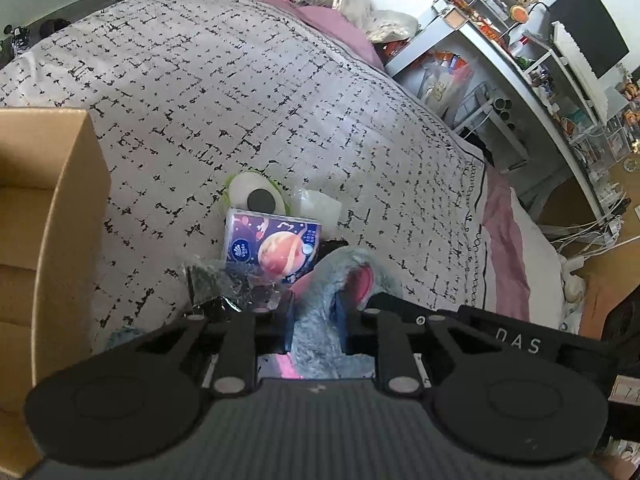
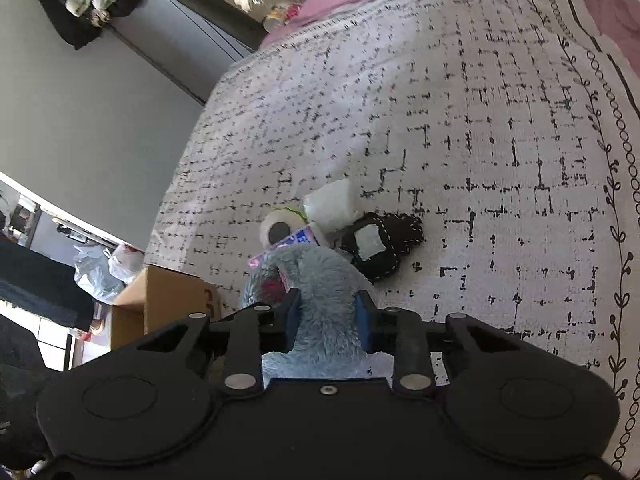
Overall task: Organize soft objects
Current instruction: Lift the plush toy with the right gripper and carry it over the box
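Note:
A fluffy grey plush toy (image 1: pixel 340 266) with a pink inner ear lies on the patterned bedspread (image 1: pixel 240 100). My left gripper (image 1: pixel 316 320) is shut on its fur. In the right wrist view the same grey plush toy (image 2: pixel 320 270) fills the gap of my right gripper (image 2: pixel 328 314), whose blue pads press on both sides of it. Just beyond lie a tissue pack (image 1: pixel 272 248) with a planet print, a green and white plush with a big black eye (image 1: pixel 256 196), a white soft packet (image 2: pixel 332 204) and a dark brown stitched pouch (image 2: pixel 380 244).
An open cardboard box (image 1: pixel 52 200) stands on the bed to the left of the pile; its corner (image 2: pixel 168 300) shows in the right wrist view too. A dark glittery bag (image 1: pixel 216 284) lies by the left fingers. A cluttered desk with shelves (image 1: pixel 520 60) runs along the bed's right side.

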Demonstrator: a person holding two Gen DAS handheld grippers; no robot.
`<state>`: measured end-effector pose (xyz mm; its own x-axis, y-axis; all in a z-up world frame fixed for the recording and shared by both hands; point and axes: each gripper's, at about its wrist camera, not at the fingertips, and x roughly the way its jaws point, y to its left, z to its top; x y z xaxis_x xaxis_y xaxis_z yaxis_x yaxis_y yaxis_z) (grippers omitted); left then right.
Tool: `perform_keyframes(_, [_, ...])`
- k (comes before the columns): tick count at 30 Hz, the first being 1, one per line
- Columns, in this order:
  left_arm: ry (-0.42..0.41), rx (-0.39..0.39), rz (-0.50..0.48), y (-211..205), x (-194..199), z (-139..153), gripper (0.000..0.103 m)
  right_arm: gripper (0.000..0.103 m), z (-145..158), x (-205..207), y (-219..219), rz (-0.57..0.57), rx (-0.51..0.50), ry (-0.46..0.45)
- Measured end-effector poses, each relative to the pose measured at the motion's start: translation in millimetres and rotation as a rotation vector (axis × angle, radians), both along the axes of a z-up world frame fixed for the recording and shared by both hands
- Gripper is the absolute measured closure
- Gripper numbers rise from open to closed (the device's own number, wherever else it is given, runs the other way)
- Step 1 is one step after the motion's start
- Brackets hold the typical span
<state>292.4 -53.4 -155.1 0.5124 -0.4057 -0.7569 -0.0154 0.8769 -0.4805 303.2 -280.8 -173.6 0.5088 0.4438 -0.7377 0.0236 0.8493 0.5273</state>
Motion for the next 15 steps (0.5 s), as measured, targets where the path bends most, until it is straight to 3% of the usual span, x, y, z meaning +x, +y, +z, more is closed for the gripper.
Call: perform_keyframes(15, [-0.082,0.004,-0.010,11,-34,46,0.083,0.078,39,-33,15,0.005,0.009,-0.124])
